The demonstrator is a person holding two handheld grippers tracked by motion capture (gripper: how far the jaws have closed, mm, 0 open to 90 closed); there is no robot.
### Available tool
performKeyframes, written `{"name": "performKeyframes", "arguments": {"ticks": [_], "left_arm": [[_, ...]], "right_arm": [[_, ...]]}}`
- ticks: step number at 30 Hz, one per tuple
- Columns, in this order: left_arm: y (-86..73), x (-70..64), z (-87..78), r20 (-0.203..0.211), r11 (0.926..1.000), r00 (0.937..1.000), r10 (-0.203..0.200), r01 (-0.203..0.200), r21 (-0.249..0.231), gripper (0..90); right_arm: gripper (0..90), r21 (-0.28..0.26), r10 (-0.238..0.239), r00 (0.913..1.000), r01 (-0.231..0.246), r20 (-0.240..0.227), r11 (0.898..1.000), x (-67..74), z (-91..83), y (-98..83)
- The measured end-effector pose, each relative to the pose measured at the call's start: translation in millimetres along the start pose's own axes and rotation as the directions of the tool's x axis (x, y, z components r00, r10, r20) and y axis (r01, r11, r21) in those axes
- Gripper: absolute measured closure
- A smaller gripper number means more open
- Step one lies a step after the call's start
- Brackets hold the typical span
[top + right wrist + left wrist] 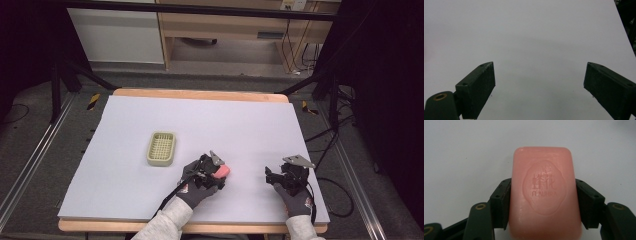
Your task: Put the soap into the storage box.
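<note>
The left gripper (543, 202) clamps the pink oblong soap bar (545, 192) across its width — the pale-green slotted plastic soap dish (161, 148) lies just beyond, leftward — while the right gripper (539, 87) gapes empty.

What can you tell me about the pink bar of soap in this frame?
The pink rectangular bar of soap has rounded corners and a smooth, slightly waxy, opaque surface. Its upward face carries a raised oval emblem stamped with characters and a line of Latin letters below them. It looks whole and unused. The left claw is shut on it, one black pad pressing each long side, with the bar's far end sticking out past them. In the high view it sits just above the pale lilac table surface, to the right of the cream slotted soap dish.
</note>
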State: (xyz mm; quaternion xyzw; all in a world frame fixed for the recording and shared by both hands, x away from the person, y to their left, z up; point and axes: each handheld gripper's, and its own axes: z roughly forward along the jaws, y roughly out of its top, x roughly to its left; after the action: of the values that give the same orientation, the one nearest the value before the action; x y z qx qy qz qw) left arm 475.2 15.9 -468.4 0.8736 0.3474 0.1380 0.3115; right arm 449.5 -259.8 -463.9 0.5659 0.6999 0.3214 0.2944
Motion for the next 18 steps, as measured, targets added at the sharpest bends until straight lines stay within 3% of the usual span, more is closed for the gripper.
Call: {"name": "performKeyframes", "arguments": {"ticks": [18], "left_arm": [[0.9,16.5,-33.5,-0.003,0.9981,0.9994,-0.035,0.035,-0.051,37.2]], "right_arm": [[10.4,-0.004,0.009,1.0,-0.009,-0.001,1.0,-0.8,-0.9,-0.5]]}}
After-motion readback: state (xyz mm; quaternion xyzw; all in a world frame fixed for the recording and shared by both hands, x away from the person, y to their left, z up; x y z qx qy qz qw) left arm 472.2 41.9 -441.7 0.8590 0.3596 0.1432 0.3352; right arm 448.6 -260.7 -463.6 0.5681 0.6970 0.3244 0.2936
